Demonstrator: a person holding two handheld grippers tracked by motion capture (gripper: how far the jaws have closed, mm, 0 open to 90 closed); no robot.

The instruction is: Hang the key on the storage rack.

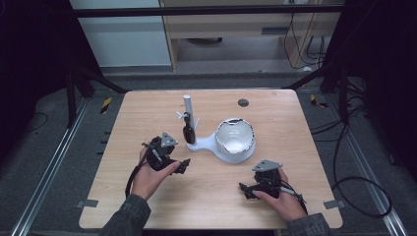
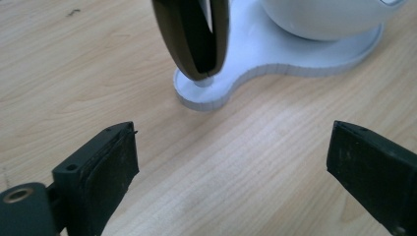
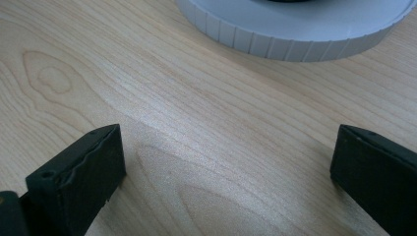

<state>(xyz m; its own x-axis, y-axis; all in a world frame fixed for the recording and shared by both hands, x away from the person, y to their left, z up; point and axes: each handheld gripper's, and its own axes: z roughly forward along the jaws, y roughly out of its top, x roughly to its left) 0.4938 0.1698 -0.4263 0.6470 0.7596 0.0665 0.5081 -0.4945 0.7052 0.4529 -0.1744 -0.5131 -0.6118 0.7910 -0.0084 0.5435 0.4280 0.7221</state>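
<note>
A white stand (image 1: pixel 209 143) sits mid-table, with an upright post (image 1: pixel 188 105) and a white bowl (image 1: pixel 236 137) on its round base. A dark oval object (image 1: pixel 188 133) hangs at the post's foot; in the left gripper view this dark oval object (image 2: pixel 192 37) hovers just over the stand's small lobe (image 2: pixel 206 93). My left gripper (image 1: pixel 183 164) rests on the wood left of the stand, open, with nothing between its jaws (image 2: pixel 231 162). My right gripper (image 1: pixel 246 191) lies near the front right, open and empty (image 3: pixel 226 172), facing the stand's ribbed base rim (image 3: pixel 295 42).
The wooden table (image 1: pixel 147 113) has a small dark round disc (image 1: pixel 243 103) near its far edge. Metal rails run along both sides on the floor, and cables (image 1: pixel 364 182) lie to the right. Grey tape tabs mark the front corners.
</note>
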